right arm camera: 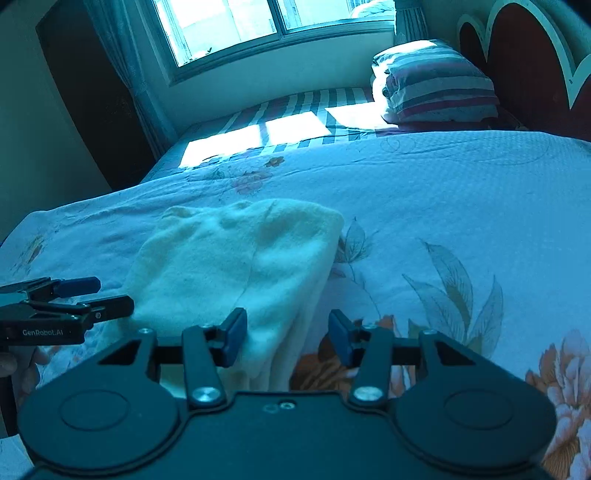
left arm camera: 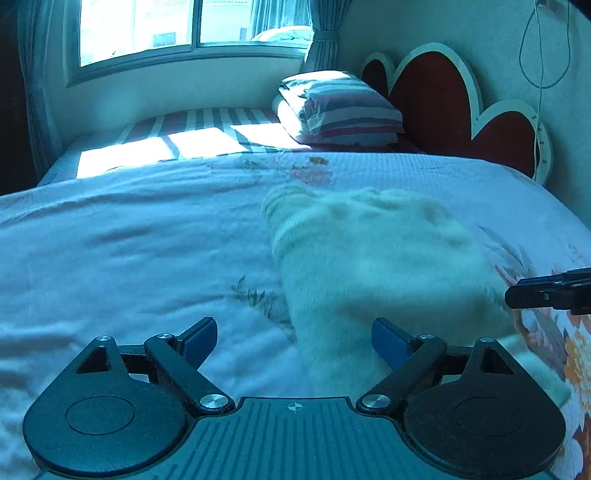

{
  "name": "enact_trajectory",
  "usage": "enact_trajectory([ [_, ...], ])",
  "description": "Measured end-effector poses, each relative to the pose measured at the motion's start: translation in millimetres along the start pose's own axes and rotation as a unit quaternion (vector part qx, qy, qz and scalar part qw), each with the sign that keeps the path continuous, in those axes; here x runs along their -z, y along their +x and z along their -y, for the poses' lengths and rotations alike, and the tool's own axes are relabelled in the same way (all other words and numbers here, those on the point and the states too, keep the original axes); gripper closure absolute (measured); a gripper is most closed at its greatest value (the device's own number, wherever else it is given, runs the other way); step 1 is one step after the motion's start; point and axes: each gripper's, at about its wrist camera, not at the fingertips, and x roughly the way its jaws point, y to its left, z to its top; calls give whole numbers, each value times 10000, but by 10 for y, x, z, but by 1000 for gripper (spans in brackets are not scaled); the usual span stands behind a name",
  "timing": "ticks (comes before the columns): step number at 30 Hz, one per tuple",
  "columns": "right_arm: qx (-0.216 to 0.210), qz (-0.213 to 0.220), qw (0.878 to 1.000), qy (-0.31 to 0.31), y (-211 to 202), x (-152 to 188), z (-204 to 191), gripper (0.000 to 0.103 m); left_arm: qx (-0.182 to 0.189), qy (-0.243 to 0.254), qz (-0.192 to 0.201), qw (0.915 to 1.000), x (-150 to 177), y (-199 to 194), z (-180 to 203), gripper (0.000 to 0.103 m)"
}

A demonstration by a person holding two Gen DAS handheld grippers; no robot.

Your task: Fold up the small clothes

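Observation:
A small pale cream fleece garment (left arm camera: pixel 373 266) lies folded on the floral bedspread (left arm camera: pixel 129 243); it also shows in the right wrist view (right arm camera: pixel 236 262). My left gripper (left arm camera: pixel 293 341) is open and empty, hovering over the garment's near left edge. My right gripper (right arm camera: pixel 287 338) is open and empty over the garment's near right edge. The left gripper (right arm camera: pixel 107 295) shows at the left of the right wrist view, and the right gripper's fingers (left arm camera: pixel 546 291) enter the left wrist view from the right.
A striped pillow on folded bedding (left arm camera: pixel 343 109) sits at the head of the bed by a red heart-shaped headboard (left arm camera: pixel 439 96). A window (left arm camera: pixel 192 26) with curtains is behind. Sunlit striped sheet (left arm camera: pixel 177 144) lies beyond the bedspread.

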Motion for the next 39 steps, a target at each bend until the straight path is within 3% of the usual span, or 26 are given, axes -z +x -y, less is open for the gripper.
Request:
enact_trajectory([
  [2, -117, -207, 9997, -8, -114, 256, -23, 56, 31, 104, -251, 9996, 298, -36, 36, 13],
  [3, 2, -472, 9987, -182, -104, 427, -62, 56, 47, 63, -95, 9999, 418, -123, 41, 13],
  [6, 112, -352, 9991, -183, -285, 687, -120, 58, 83, -172, -114, 9998, 520, -314, 11, 13],
  [9, -180, 12, 9998, -103, -556, 767, -202, 72, 24, -357, -144, 9993, 613, -432, -14, 13],
  [11, -162, 1, 9996, -229, -567, 795, -256, 90, -31, -439, -196, 9988, 650, -462, 4, 13],
  [12, -222, -119, 9995, -176, -535, 798, -265, 92, -58, -424, -211, 9989, 654, -487, 27, 13],
  [13, -227, -100, 9996, -124, -545, 804, -278, 92, -77, -387, -216, 9990, 651, -498, 50, 13],
  [16, -154, -89, 9997, -151, -530, 826, -307, 76, -163, -327, -284, 9989, 615, -479, 98, 13],
  [17, -185, -311, 9993, -74, -464, 838, -297, 74, -161, -398, -295, 9986, 600, -482, 88, 13],
  [19, -268, -280, 9992, 80, -455, 872, -265, 74, -148, -524, -301, 9981, 592, -486, 61, 13],
  [21, -389, -157, 9990, 123, -503, 881, -255, 82, -174, -580, -333, 9976, 609, -474, 44, 13],
  [24, -398, -34, 9992, -74, -567, 877, -313, 81, -214, -615, -326, 9973, 622, -474, 45, 13],
  [27, -492, -332, 9982, 50, -447, 890, -277, 78, -251, -639, -367, 9970, 619, -444, 48, 13],
  [29, -484, -272, 9984, 74, -421, 895, -264, 79, -285, -632, -381, 9969, 605, -447, 56, 13],
  [30, -524, -209, 9984, 82, -436, 890, -267, 93, -298, -608, -388, 9969, 606, -446, 58, 13],
  [31, -588, -176, 9981, 40, -443, 883, -269, 95, -299, -604, -397, 9969, 606, -448, 63, 13],
  [34, -567, -239, 9981, -4, -459, 877, -259, 95, -315, -621, -383, 9968, 591, -476, 64, 13],
  [37, -566, -40, 9983, -132, -667, 891, -284, 96, -321, -524, -470, 9970, 626, -467, 93, 13],
  [39, -414, -232, 9987, -168, -589, 972, -246, 96, -364, -466, -477, 9971, 664, -450, 115, 13],
])
